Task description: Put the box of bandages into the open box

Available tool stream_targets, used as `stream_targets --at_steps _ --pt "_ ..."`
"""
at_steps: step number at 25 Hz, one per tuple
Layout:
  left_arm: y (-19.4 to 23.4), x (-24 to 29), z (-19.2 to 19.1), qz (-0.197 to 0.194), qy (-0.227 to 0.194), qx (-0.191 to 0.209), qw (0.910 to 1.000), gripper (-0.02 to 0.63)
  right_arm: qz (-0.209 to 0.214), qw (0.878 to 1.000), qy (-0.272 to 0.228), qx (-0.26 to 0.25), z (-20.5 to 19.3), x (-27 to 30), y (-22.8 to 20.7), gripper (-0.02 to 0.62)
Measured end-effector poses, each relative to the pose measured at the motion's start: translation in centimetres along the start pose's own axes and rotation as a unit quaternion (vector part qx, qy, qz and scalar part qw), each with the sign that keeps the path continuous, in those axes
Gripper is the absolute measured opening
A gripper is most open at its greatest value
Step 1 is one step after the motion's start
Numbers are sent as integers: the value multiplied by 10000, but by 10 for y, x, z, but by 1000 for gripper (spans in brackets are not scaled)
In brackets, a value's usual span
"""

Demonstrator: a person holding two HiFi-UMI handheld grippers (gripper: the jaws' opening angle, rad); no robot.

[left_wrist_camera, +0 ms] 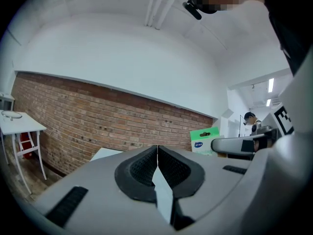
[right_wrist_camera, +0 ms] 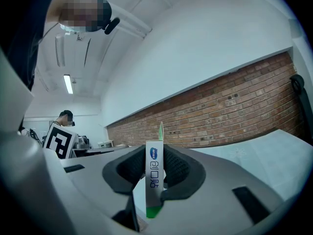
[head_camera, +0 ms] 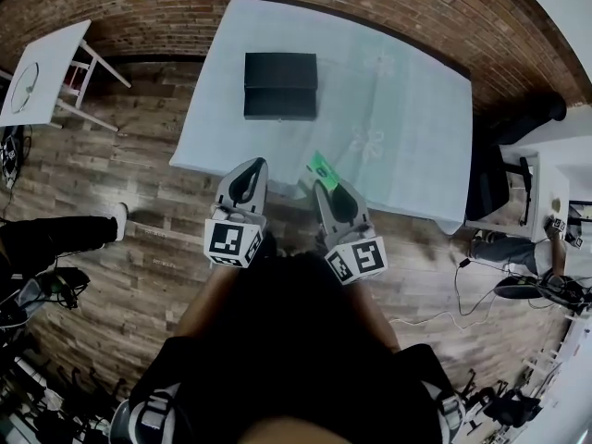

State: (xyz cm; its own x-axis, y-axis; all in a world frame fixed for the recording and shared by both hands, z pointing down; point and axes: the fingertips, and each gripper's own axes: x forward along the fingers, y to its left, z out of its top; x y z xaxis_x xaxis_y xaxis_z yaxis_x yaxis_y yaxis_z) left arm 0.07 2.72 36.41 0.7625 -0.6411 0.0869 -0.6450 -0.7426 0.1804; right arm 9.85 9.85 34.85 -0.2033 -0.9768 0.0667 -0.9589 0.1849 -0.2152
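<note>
- The right gripper is clenched on the slim white-and-green cardboard box of bandages. Its dark ribbed pads press on both flat sides, and the box stands upright, edge-on to the camera.
- In the head view the box of bandages sticks out beyond the right gripper, above the near edge of the pale cloth-covered table.
- The black rectangular open box lies farther back on that table, well apart from the bandage box and from both grippers.
- The left gripper has its jaws pressed together with nothing between them. In the head view the left gripper is just beside the right one, near the table's front edge.
- A red brick wall runs behind the table, and a small white side table stands on the wooden plank floor off to the left.
</note>
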Motion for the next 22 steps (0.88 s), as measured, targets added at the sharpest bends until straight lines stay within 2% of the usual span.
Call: stream_targets --at_steps 10,17,22 --pt "48 9 2 -96 19 -66 9999 34 -218 9998 -21 -35 -5 47 8 104" --pt "61 26 -1 -16 92 -103 9999 34 -133 9999 7 -85 -3 74 -3 104" --pt "68 40 -2 132 130 -47 9998 34 107 9999 87 -53 -7 97 -14 104"
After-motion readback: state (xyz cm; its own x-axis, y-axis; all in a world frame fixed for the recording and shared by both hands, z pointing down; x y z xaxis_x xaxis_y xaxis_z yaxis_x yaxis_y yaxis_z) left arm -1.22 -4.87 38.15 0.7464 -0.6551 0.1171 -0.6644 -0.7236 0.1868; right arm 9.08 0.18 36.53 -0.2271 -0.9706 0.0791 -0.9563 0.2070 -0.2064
